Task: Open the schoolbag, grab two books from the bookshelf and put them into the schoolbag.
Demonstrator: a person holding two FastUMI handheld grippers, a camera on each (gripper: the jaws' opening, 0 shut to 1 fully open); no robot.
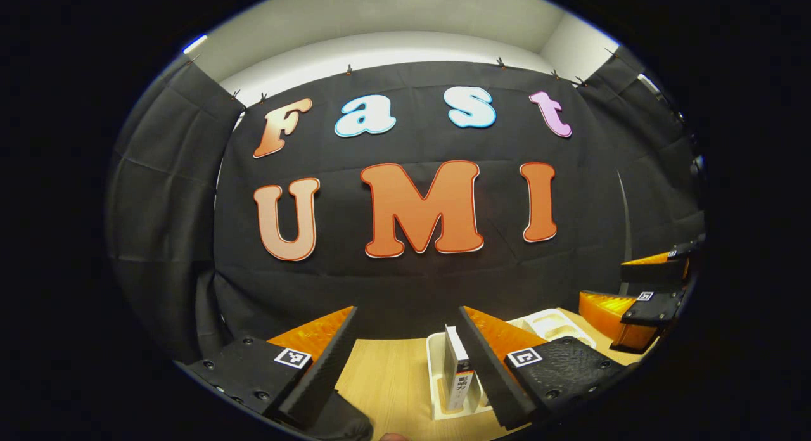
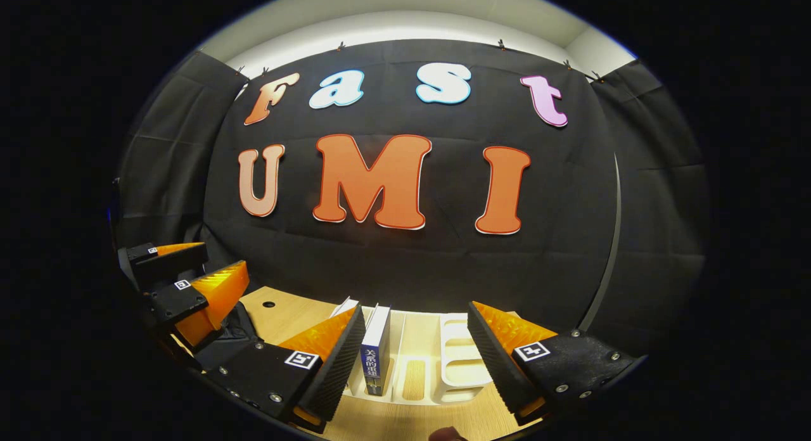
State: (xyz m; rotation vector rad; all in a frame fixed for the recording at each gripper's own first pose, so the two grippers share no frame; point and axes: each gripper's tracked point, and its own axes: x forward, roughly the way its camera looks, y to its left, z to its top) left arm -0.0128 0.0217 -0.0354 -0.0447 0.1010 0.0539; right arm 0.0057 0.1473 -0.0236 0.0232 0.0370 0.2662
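Both the left gripper (image 1: 405, 358) and the right gripper (image 2: 415, 358) gape wide over the pale wooden tabletop (image 2: 285, 314), where a white plastic bookshelf rack (image 2: 459, 358) holds upright books (image 2: 375, 349) before the black cloth wall (image 2: 405, 263).

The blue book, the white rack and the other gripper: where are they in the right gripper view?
Blue book (image 2: 375, 352): right gripper view, on its spine.
White rack (image 2: 457, 358): right gripper view, on a divider.
Left gripper (image 2: 209, 277): right gripper view, between its fingers.

Hidden in part behind a finger of the left gripper (image 1: 405, 365): white bookshelf (image 1: 436, 377) and upright book (image 1: 457, 371); dark bag (image 2: 231, 339) cut off behind the grippers, open or closed impossible to tell.
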